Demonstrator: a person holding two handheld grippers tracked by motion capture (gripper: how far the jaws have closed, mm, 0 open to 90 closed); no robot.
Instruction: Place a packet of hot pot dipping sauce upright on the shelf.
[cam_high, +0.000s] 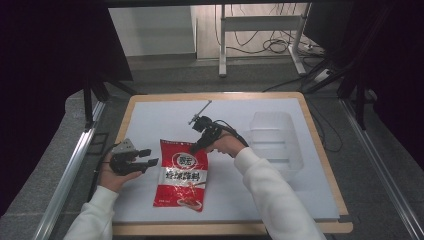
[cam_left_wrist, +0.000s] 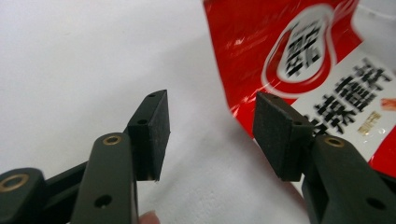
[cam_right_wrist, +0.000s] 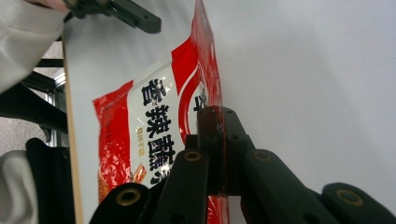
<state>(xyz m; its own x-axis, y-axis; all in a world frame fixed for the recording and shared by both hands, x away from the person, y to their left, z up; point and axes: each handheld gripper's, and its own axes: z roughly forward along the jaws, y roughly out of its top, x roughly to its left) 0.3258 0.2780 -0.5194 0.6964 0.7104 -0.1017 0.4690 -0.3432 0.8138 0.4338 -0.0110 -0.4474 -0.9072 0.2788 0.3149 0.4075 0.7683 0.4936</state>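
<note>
Packet (cam_high: 182, 175), red and white, lies low at centre of the high view on the white table (cam_high: 150, 120), its top edge lifted toward the right tongs (cam_high: 194, 148).

Step in hand, as I judge it: a handover to one-handed carry. Right tongs are clamped on the packet's upper right corner; in the right gripper view the pads are pressed together on the red film at lower centre, the packet (cam_right_wrist: 154, 121) hanging away to the left. Left tongs (cam_high: 152, 156) stand apart, nothing between the pads; in the left gripper view the packet (cam_left_wrist: 303, 60) sits upper right, its edge just beside the right-hand pad but not pinched.

Clear bin (cam_high: 275, 140) stands right of centre in the high view, well apart from the packet. Likely destination, though that is a guess.

Next move calls for: a lift by the right hand with the grip kept firm, since thin film can slip or tear at a corner; packet will swing and droop. Left tongs need to stay clear of its edge.

Pose: right forearm comes in from lower right, white sleeve, wrist bent so the tongs point down-left at the packet's top. Left hand rests at lower left, tongs level, pointing right toward the packet's left edge.
</note>
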